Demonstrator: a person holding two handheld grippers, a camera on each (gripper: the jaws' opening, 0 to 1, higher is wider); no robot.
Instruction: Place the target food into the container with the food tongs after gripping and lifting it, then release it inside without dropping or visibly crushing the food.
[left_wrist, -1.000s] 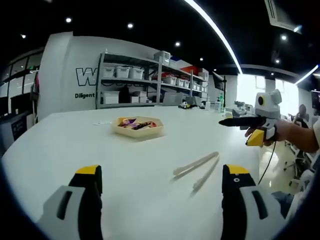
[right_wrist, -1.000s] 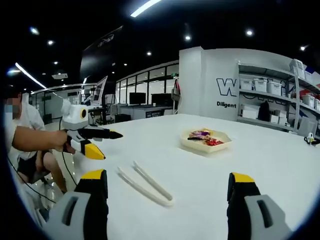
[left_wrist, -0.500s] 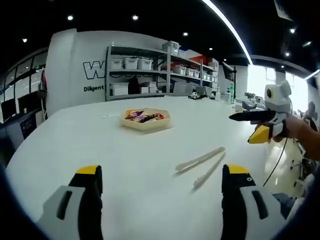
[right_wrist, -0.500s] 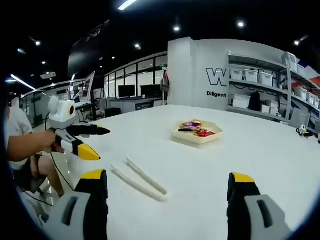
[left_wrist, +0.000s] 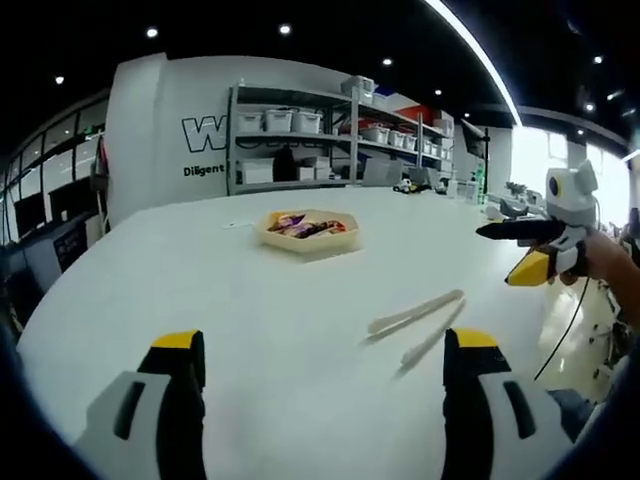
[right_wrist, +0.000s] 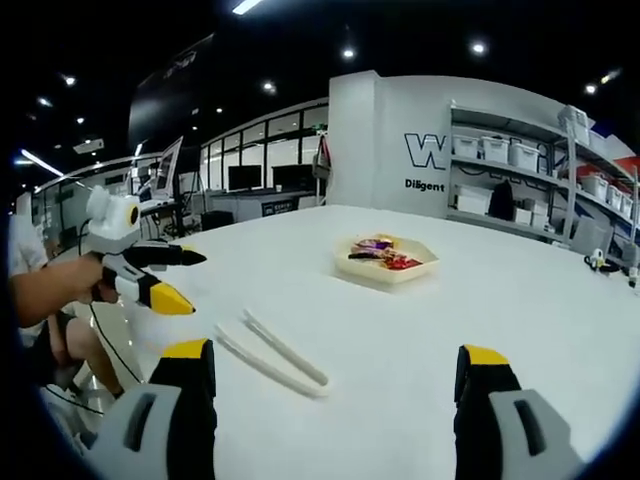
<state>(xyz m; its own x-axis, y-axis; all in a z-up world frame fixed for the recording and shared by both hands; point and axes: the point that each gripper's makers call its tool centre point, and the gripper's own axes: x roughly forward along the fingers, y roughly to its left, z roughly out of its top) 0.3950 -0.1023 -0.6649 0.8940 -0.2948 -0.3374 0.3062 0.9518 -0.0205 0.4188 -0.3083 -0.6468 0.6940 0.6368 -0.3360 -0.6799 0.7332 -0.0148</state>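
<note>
two grippers: left gripper (left_wrist: 315, 375) and right gripper (right_wrist: 335, 385) both hover over the table with jaws spread wide, holding nothing.
food: wrapped pieces lie in a hexagonal tray (left_wrist: 307, 231), upper centre of the left gripper view; the target piece cannot be told.
tongs (left_wrist: 420, 321): flat on the white table (left_wrist: 180, 280), centre right, well apart from the tray, untouched.
step in hand: likely picking up the tongs; approach low, close on both arms near the joined end.
</note>
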